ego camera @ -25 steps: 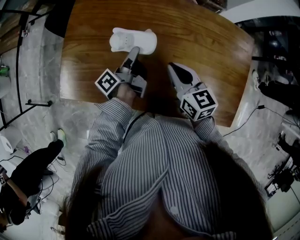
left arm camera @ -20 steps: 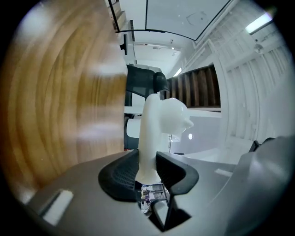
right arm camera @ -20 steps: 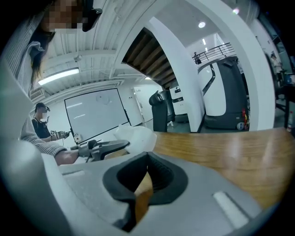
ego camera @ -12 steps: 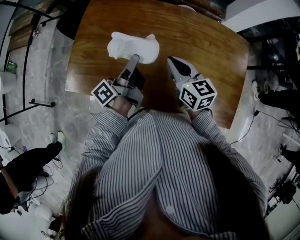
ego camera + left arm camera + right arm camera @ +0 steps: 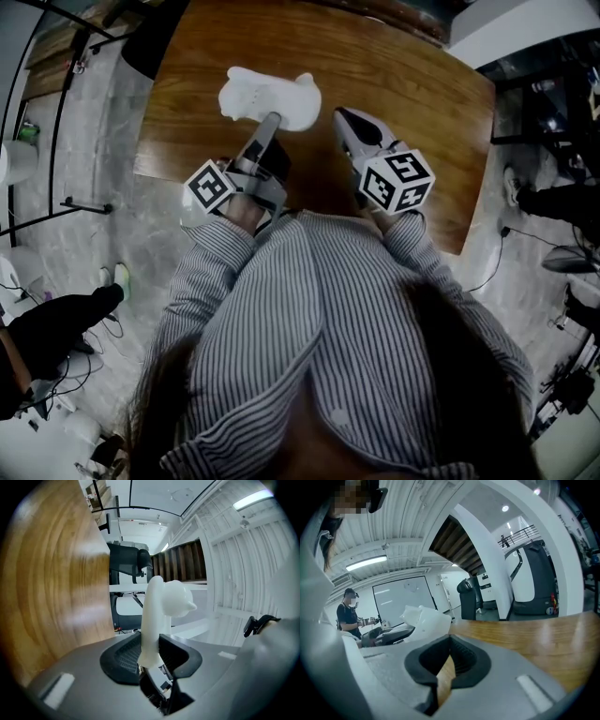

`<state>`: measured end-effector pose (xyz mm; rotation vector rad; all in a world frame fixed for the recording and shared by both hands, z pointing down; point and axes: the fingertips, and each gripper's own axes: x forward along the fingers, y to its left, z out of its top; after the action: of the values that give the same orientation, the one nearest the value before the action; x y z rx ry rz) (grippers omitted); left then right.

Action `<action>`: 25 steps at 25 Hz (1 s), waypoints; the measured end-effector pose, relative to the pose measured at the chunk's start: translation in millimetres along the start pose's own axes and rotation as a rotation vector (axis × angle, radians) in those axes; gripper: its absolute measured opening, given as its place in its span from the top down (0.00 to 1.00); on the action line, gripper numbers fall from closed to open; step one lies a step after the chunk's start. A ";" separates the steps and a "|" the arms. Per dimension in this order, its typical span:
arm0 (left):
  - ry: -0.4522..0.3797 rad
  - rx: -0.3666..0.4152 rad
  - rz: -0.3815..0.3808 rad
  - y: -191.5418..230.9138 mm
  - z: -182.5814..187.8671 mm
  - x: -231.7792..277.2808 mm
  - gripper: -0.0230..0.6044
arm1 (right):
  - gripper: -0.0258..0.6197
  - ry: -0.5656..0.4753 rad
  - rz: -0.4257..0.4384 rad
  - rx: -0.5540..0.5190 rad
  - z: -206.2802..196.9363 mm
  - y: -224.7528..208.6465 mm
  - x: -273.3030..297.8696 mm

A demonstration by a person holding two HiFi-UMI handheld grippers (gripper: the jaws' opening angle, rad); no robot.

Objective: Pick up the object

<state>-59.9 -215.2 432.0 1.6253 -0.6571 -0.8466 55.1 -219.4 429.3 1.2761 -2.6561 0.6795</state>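
Observation:
A white moulded figure (image 5: 272, 94) with small pointed bumps lies over the far part of the wooden table (image 5: 412, 103). My left gripper (image 5: 270, 120) is shut on its near edge. In the left gripper view the figure (image 5: 166, 597) stands up from between the black pads, pinched at its narrow lower end, with the table (image 5: 47, 583) at the left. Whether the figure touches the table I cannot tell. My right gripper (image 5: 347, 117) hovers just right of the figure, jaws shut with nothing between them. Its own view shows the figure (image 5: 423, 620) ahead to the left.
The table's near edge runs just in front of the person's striped shirt (image 5: 309, 319). A black stand (image 5: 56, 202) and a person in dark clothes (image 5: 56, 328) are on the marble floor to the left. Cables (image 5: 487, 272) lie at the right.
The left gripper has kept its hold on the white figure, which now looks a little larger and nearer. The right gripper has drawn closer to the figure's right side.

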 end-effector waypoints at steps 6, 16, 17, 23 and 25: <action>-0.006 -0.007 -0.010 -0.7 -0.5 -0.1 0.77 | 0.96 -0.008 0.024 -0.016 1.6 6.4 -4.1; 0.013 0.004 -0.023 -2.6 -1.1 1.0 0.78 | 0.96 0.000 0.011 -0.045 3.3 8.0 -7.1; 0.015 0.002 -0.024 -2.1 -1.2 1.0 0.78 | 0.96 0.004 0.011 -0.046 2.4 8.2 -7.0; 0.019 -0.004 -0.016 -0.8 -1.1 0.7 0.78 | 0.96 0.006 0.004 -0.049 3.3 7.5 -9.6; 0.022 -0.001 -0.010 0.4 -1.3 0.0 0.78 | 0.96 0.013 0.000 -0.050 2.0 7.2 -10.0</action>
<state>-58.8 -214.5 432.6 1.6357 -0.6332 -0.8349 56.1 -209.3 422.1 1.2547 -2.6448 0.6153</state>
